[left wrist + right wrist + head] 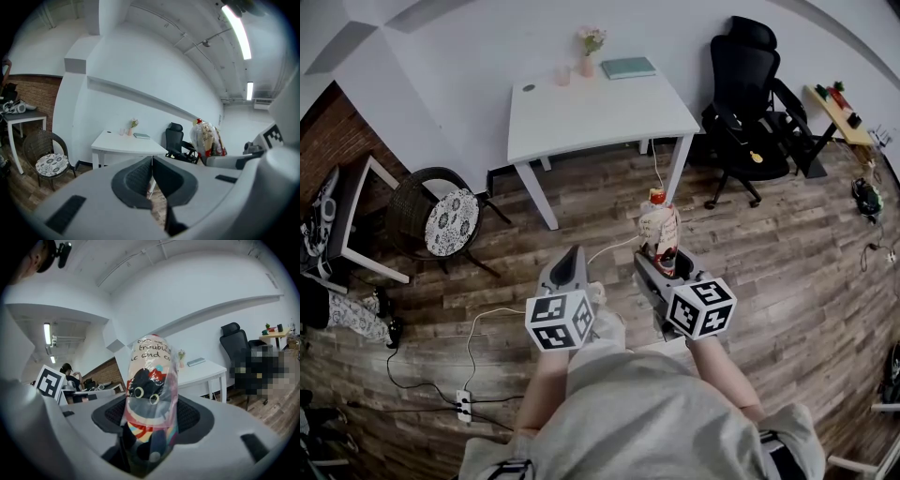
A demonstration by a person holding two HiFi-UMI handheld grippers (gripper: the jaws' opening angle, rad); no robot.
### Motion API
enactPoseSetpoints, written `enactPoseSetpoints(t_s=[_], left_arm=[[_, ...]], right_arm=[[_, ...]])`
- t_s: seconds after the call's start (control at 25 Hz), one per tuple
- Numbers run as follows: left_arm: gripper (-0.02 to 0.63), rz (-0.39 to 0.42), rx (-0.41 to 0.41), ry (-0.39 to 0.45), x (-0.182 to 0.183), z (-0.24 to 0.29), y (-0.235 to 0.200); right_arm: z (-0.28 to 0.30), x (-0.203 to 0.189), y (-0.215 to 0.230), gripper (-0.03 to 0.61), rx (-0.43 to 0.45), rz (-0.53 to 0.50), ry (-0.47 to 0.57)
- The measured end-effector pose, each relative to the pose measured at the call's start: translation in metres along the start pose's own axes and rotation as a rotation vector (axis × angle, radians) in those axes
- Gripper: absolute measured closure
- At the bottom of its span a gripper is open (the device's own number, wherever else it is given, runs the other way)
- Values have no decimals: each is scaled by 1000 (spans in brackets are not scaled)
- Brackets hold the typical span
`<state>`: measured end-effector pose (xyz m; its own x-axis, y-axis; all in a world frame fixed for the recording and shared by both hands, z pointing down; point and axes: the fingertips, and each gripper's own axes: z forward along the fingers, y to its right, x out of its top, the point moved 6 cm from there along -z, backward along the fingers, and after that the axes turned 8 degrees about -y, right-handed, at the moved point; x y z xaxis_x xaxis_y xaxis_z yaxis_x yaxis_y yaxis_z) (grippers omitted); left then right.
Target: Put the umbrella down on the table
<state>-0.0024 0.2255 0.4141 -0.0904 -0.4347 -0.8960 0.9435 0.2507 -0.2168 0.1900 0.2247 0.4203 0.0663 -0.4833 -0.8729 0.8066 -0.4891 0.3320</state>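
Holding both grippers out front, side by side, forearms (546,375) stretched forward, pointing slightly below level. Left gripper (573,253): jaws pressed together, nothing between. Right gripper (662,265): jaws spread wide, clamped on the folded umbrella (659,223), upright in the grip.

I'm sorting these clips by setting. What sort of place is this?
Probably an office or studio room: a white table stands against the wall, a black office chair on castors sits beside it, and long strip lights run along the ceiling.
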Motion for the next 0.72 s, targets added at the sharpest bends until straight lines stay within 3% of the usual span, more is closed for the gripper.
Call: enactPoseSetpoints(t_s=[0.72], left_arm=[[606, -17, -3, -7, 61, 125, -74]], right_arm=[[137, 67, 53, 308, -17, -9, -14]])
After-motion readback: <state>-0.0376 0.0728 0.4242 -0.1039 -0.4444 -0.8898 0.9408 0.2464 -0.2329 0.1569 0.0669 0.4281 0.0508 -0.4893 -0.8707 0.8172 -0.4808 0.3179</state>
